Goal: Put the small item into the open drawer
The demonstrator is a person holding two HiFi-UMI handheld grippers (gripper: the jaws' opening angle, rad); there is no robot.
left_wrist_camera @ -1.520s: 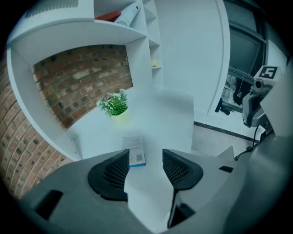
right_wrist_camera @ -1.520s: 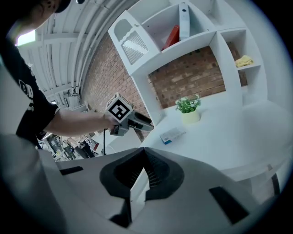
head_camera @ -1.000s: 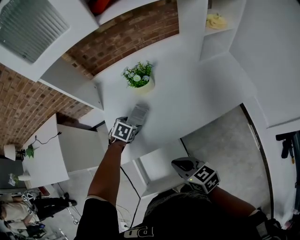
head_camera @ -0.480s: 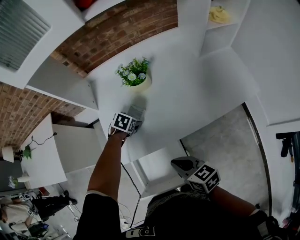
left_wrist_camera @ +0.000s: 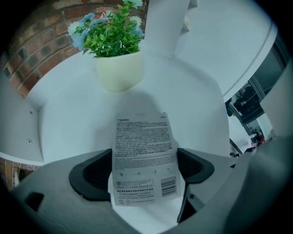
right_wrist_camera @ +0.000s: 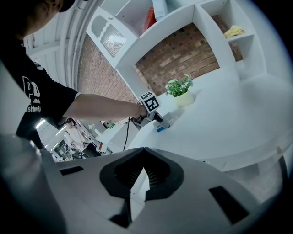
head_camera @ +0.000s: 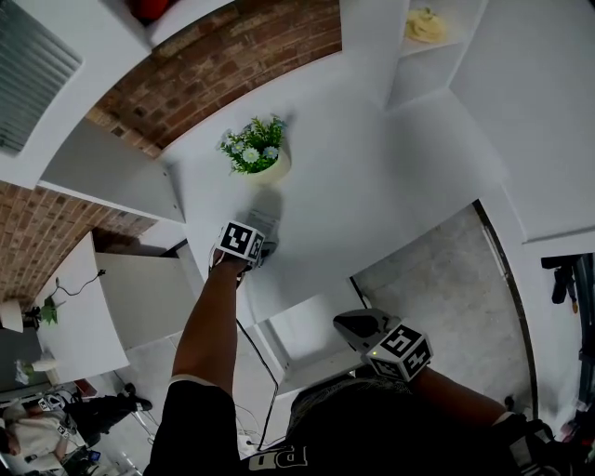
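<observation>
A small flat packet [left_wrist_camera: 144,155] with printed text lies on the white tabletop [left_wrist_camera: 192,100], just in front of a potted plant [left_wrist_camera: 116,59]. My left gripper [left_wrist_camera: 144,168] straddles its near end and its jaws are opening. The packet lies between the pads, which do not press on it. In the head view the packet [head_camera: 267,206] lies beyond the left gripper [head_camera: 258,228]. The open white drawer [head_camera: 279,351] sits below the table's front edge. My right gripper [head_camera: 358,325] hovers over it, shut and empty. From the right gripper [right_wrist_camera: 144,176] view, the packet [right_wrist_camera: 162,126] is far off.
The potted plant [head_camera: 253,153] stands close behind the packet. White shelving rises behind the table, with a yellow thing [head_camera: 426,25] in an upper right cubby. A brick wall [head_camera: 204,65] backs the table. Grey floor [head_camera: 437,288] lies to the right.
The left gripper has edged forward along the packet toward the plant. The right gripper has stayed over the drawer.
</observation>
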